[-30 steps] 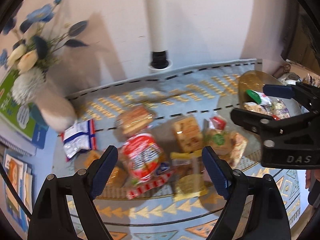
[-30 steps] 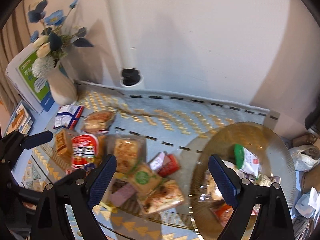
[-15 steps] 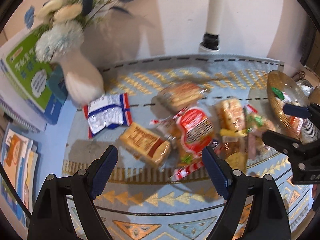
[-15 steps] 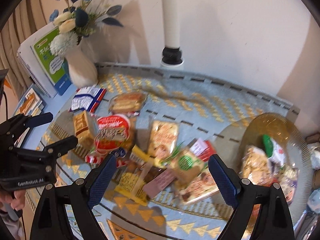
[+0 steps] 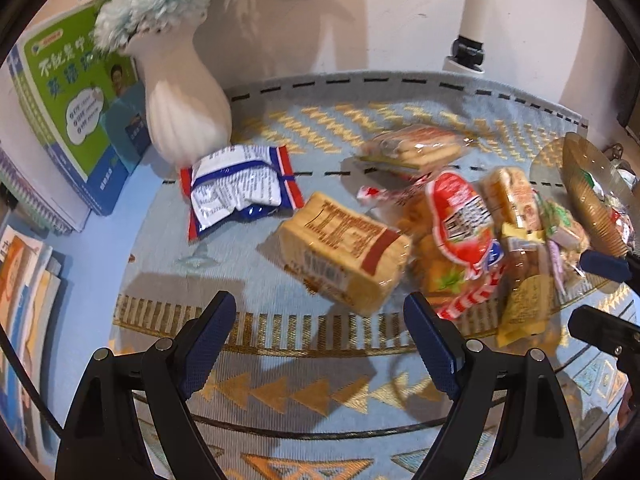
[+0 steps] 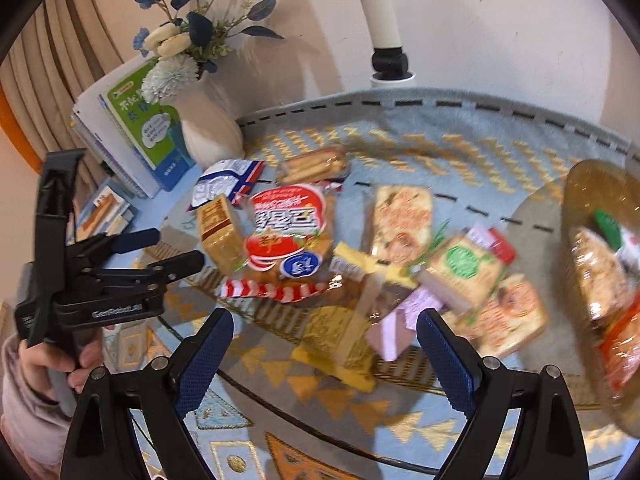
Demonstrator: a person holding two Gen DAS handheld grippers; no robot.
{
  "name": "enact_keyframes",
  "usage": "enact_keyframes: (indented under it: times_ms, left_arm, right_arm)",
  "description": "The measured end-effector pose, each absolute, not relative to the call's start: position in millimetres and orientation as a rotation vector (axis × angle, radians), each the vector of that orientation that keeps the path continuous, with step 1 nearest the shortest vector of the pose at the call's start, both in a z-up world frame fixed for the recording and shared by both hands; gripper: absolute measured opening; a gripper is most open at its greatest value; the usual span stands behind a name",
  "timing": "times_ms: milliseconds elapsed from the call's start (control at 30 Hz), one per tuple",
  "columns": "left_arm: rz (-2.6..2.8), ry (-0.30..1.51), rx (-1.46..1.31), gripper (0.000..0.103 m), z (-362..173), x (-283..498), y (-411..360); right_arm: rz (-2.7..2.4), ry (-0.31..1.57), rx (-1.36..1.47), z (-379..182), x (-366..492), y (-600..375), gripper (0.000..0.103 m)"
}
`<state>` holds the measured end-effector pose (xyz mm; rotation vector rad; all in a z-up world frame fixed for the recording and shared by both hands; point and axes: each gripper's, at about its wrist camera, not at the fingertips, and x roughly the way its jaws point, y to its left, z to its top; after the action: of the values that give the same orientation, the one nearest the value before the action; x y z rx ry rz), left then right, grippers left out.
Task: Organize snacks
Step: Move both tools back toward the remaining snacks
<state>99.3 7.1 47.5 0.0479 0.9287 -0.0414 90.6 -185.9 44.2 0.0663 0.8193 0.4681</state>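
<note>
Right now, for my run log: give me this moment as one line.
left gripper: open, empty | right gripper: open, empty | tan biscuit pack: ahead of left gripper | snack pile: on table | amber glass dish: holds packets

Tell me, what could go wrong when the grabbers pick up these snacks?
The snacks overlap in a heap, so grabbing the big red bag could drag its neighbours along. The white vase stands right behind the blue-and-white packet; a reach there might tip it. The tan biscuit pack looks slippery, so the open left gripper could lose it.
</note>
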Motion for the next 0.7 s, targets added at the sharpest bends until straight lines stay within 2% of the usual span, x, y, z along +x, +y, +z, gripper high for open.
enact_keyframes:
  times_ms: [300, 467, 567, 700]
  left_arm:
    - [-0.071, 0.906, -0.005, 0.085, 25.1, 109.6, 12.4]
    - [-0.117, 0.884, -0.054, 0.085, 16.2, 117.2, 15.0]
    - [-0.126, 0.872, -0.046, 0.085, 10.9, 121.9, 11.9]
    - [-0.114, 0.856, -0.039, 0.086, 3.0, 127.6, 7.3]
  right_arm:
    - [0.389, 0.815, 0.080, 19.8, 106.8, -182.4, 0.092]
    - [0.378, 0.856, 0.149, -6.7, 119.9, -192.1, 0.097]
    - [0.355, 0.786, 0.066, -9.6, 114.8, -180.4, 0.099]
    - [0.317, 0.800, -0.031, -12.2, 115.9, -162.9, 0.103]
